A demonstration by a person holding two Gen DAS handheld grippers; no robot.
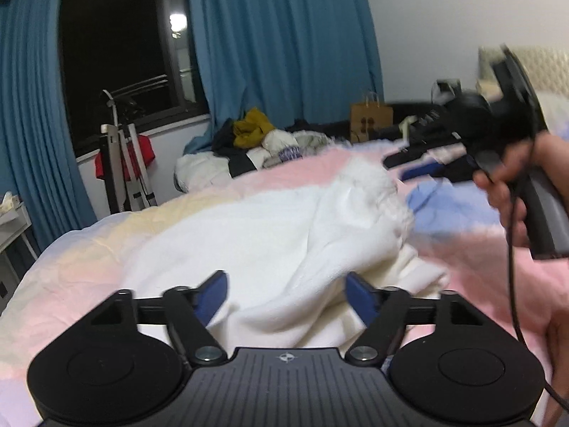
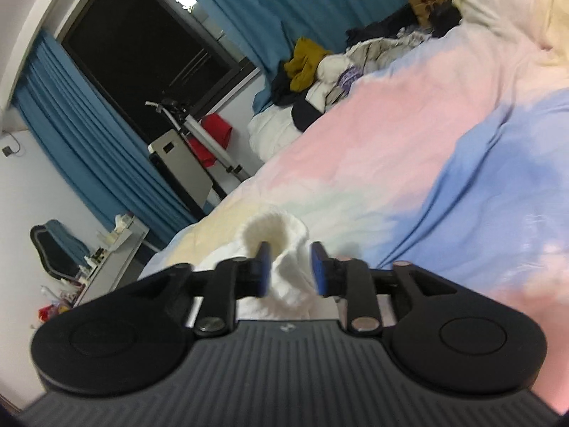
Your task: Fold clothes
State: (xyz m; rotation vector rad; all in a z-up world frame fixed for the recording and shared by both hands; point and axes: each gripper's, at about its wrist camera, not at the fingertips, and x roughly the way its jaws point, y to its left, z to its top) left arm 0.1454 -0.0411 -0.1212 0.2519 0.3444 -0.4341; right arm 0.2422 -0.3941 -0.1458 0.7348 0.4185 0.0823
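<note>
A white fleecy garment lies crumpled on a pastel pink, blue and yellow bedspread. My left gripper hovers low over its near edge, open wide; the cloth lies beneath and between the blue pads without being pinched. In the left wrist view my right gripper is blurred at the far right, held by a hand. In the right wrist view the right gripper stands partly open, with a rolled white cuff of the garment loose between its pads.
A heap of mixed clothes and a brown paper bag sit at the bed's far side. Blue curtains frame a dark window. A folded metal frame and a cluttered desk stand left of the bed.
</note>
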